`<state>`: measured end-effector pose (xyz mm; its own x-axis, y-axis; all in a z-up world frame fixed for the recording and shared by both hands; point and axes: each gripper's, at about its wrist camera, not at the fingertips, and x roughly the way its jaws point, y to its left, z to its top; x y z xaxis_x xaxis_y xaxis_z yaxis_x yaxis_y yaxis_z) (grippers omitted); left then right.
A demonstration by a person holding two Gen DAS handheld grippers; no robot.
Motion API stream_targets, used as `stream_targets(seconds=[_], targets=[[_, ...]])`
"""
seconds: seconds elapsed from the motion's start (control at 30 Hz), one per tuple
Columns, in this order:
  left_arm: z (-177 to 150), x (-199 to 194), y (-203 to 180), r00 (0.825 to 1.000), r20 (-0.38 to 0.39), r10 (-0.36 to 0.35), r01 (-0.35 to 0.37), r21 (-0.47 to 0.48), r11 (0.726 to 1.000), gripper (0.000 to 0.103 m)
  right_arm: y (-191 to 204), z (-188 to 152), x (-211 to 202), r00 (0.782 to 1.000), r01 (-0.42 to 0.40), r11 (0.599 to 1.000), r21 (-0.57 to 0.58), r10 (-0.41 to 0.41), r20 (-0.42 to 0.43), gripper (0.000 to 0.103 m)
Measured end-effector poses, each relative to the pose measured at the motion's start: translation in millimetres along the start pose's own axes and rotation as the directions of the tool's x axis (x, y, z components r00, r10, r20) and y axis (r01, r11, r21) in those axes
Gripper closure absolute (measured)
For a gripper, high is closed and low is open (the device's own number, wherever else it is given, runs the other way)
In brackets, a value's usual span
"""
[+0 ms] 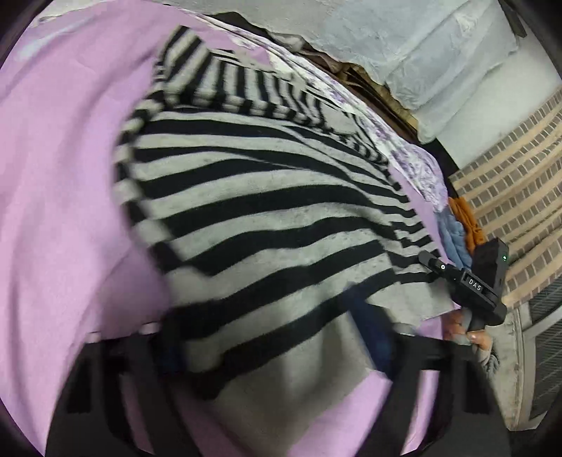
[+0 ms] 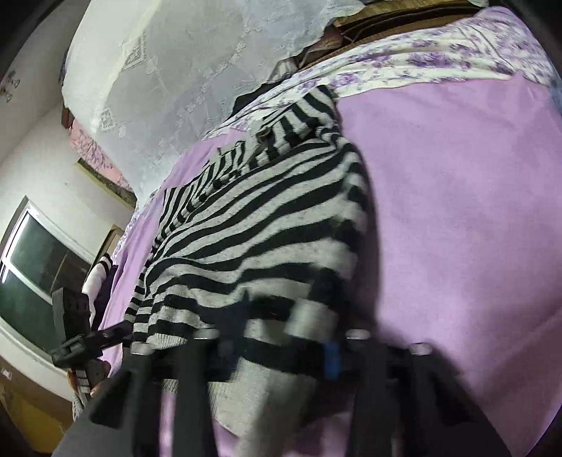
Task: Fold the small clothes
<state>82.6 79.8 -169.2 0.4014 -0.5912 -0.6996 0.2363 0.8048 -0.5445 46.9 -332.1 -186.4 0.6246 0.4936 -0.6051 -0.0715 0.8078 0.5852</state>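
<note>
This is a bedroom in a home. A bed spread with a lilac sheet fills most of both views, with a purple-flowered white cloth along its far edge. A white lace curtain hangs behind it against a dark wooden frame. A window with a white frame sits in a plain white wall. In the left wrist view, a brick-patterned surface and a small pile of orange and blue clothes lie beside the bed.
</note>
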Motion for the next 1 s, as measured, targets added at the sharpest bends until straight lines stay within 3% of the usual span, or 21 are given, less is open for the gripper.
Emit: stream_targets(seconds=[0.03,0.07,0.17,0.23,0.27,0.33,0.37,0.43,0.53,0.63,0.7,0.73,0.8,1.0], targets=[[-2,-3,5,1.000,0.001,-0.001,0.001,-0.015,1.000,0.056,-1,-1,-1,1.000,-0.009,1.000,0.000,0.009,-0.004,0.082],[-4,-5,11,1.000,-0.001,-0.007,0.007,-0.034,0.999,0.060,0,-2,-1,1.000,-0.007,1.000,-0.006,0.007,-0.008,0.082],[-2,-4,17,0.999,-0.018,-0.030,0.029,-0.050,0.998,0.062,3,-4,7,0.999,-0.002,1.000,-0.030,0.001,-0.051,0.075],[3,0,12,0.997,-0.022,-0.078,0.077,-0.046,0.996,0.031,8,-4,8,0.998,-0.016,0.998,-0.059,0.013,-0.056,0.062],[2,2,7,0.996,-0.020,-0.088,0.088,-0.036,0.996,0.024,11,-6,8,0.999,-0.005,0.997,-0.075,0.001,-0.053,0.062],[-1,7,-10,1.000,-0.015,-0.005,0.005,0.036,0.999,0.021,17,-8,7,0.999,0.032,0.994,-0.104,-0.036,-0.033,0.067],[-3,8,-17,0.999,-0.009,0.043,-0.042,0.068,0.997,0.024,17,-9,4,0.999,0.046,0.994,-0.101,-0.049,-0.021,0.077],[-5,4,-17,0.995,0.004,0.103,-0.103,0.075,0.992,0.076,15,-7,-5,1.000,0.017,0.996,-0.084,-0.016,0.010,0.086],[-1,-14,11,0.999,-0.026,-0.036,0.035,-0.050,0.998,0.084,14,-4,-29,0.995,-0.067,0.997,-0.050,0.070,0.073,0.088],[0,-29,18,0.997,-0.024,-0.068,0.067,-0.054,0.996,0.083,10,-10,-25,0.998,-0.054,0.997,-0.046,0.055,0.035,0.088],[-1,-23,20,0.997,-0.053,-0.053,0.050,-0.051,0.997,0.083,-3,-15,-3,0.998,-0.016,1.000,-0.006,0.015,-0.060,0.088],[-4,-10,25,0.995,-0.096,-0.036,0.030,-0.066,0.997,0.082,-5,-14,-2,0.997,-0.025,1.000,0.004,0.025,-0.069,0.088],[-8,-3,28,0.996,-0.076,-0.051,0.044,-0.086,0.995,0.081,-6,-12,-6,0.996,-0.054,0.998,0.020,0.055,-0.072,0.082],[-7,-2,10,0.995,-0.067,-0.076,0.072,-0.052,0.996,0.046,-2,-16,-8,0.997,-0.041,0.999,-0.006,0.040,-0.062,0.080]])
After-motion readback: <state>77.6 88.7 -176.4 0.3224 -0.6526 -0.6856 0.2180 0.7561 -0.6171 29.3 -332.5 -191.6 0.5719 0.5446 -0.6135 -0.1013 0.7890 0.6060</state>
